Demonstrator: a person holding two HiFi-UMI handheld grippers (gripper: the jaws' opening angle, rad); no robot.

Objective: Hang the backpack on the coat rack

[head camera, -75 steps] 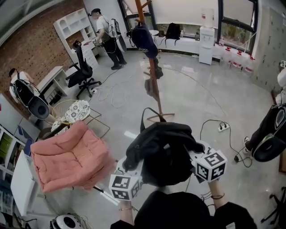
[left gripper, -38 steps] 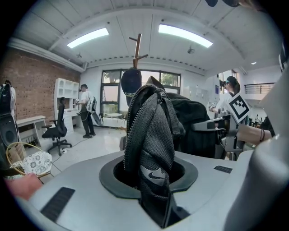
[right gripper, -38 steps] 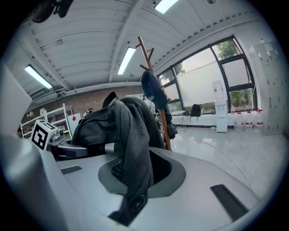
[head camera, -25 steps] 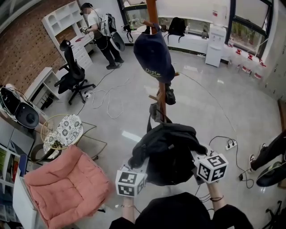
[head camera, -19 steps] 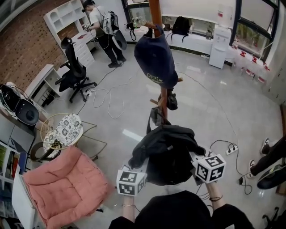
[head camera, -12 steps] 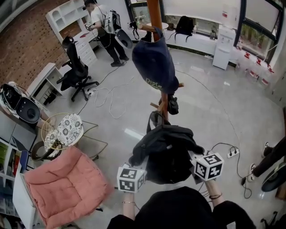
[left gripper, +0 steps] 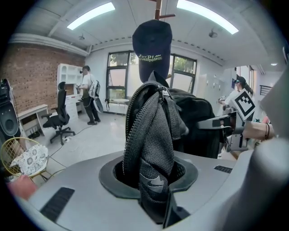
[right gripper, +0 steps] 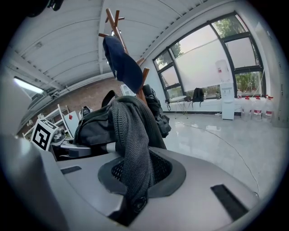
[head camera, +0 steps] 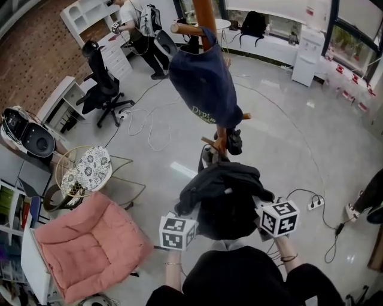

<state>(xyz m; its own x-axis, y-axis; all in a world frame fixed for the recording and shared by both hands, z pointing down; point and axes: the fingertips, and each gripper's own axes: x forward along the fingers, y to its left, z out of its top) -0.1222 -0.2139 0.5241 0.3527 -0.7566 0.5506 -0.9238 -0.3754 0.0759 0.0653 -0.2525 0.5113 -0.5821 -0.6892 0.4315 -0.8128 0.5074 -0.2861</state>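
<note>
— Closer now than 1 second ago: the coat rack [head camera: 205,18] and its cap [head camera: 203,83] loom larger.
— And the backpack [head camera: 224,203]?
— Held up near the pole, not yet hung. The left gripper [left gripper: 156,205] and the right gripper [right gripper: 133,203] each pinch its mesh straps.

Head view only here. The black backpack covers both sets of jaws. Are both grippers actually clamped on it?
Observer: In the left gripper view, the left gripper is shut on a black mesh shoulder strap of the black fabric backpack.
Operator: Right side?
Observer: In the right gripper view, the right gripper is shut on a black mesh strap too.
Operator: Rack top free?
Observer: The right gripper view shows the brown wooden coat rack with bare topmost pegs above the hanging navy cap.
</note>
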